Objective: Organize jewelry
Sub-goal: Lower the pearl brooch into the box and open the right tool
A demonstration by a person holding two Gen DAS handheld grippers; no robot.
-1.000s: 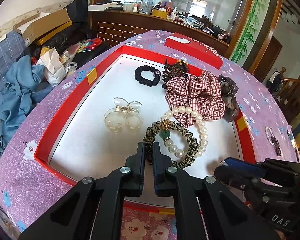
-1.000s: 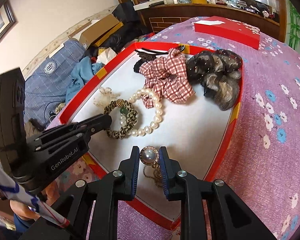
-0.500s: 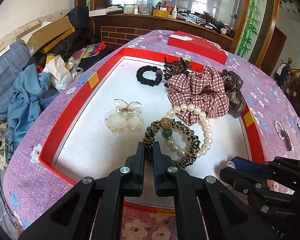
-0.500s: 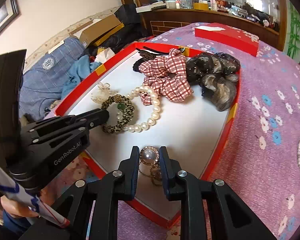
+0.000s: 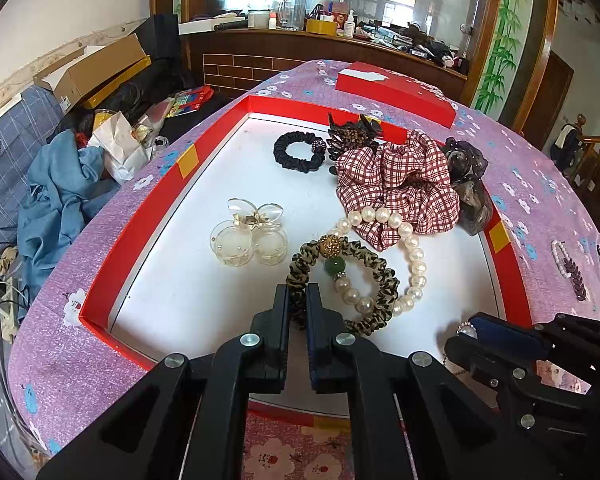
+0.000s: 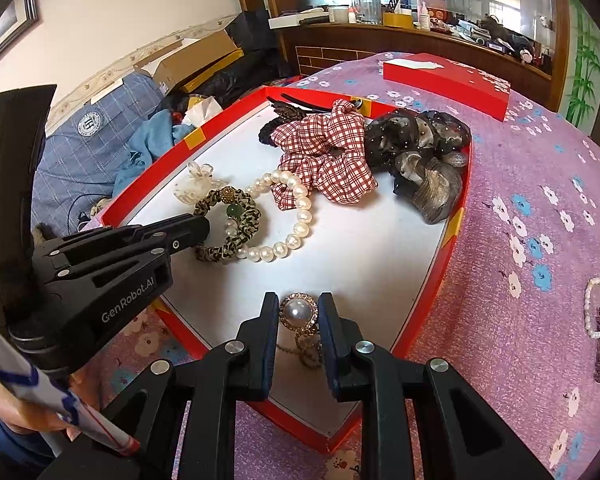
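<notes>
Landmark: shallow red-rimmed tray with white floor (image 5: 512, 288), lying on a counter covered in purple flowered cloth (image 6: 540, 264).

- Leopard-print fabric hair tie with a gold bead and a green bead (image 5: 364, 268): on the tray floor near the tray's front edge. The left hand-held gripper (image 5: 298, 300) is clenched on its near rim, the band pinched between the two black fingers.
- Large pearl brooch in a gold setting with a fine gold chain (image 6: 299, 312): over the tray's front right corner, grasped by the right hand-held gripper (image 6: 299, 308), a pad pressed on either side of the setting; the chain hangs below it.
- White pearl bracelet (image 5: 414, 264): on the tray floor, overlapping the hair tie's right side.
- Clear plastic butterfly-shaped hair claw (image 5: 250, 236): left of the hair tie, on the tray floor.
- Red-and-white checked fabric scrunchie (image 5: 400, 184): towards the tray's back right, touching the bracelet.
- Dark sheer organza scrunchie (image 5: 466, 176): against the tray's right rim.
- Black fabric scrunchie (image 5: 296, 152) and brown claw clip (image 5: 352, 136): near the tray's back rim.
- Flat red box lid (image 5: 396, 92): on the cloth behind the tray.
- Small pearl-and-purple-bead bracelet (image 6: 598, 320): on the cloth, well to the right of the tray.
</notes>
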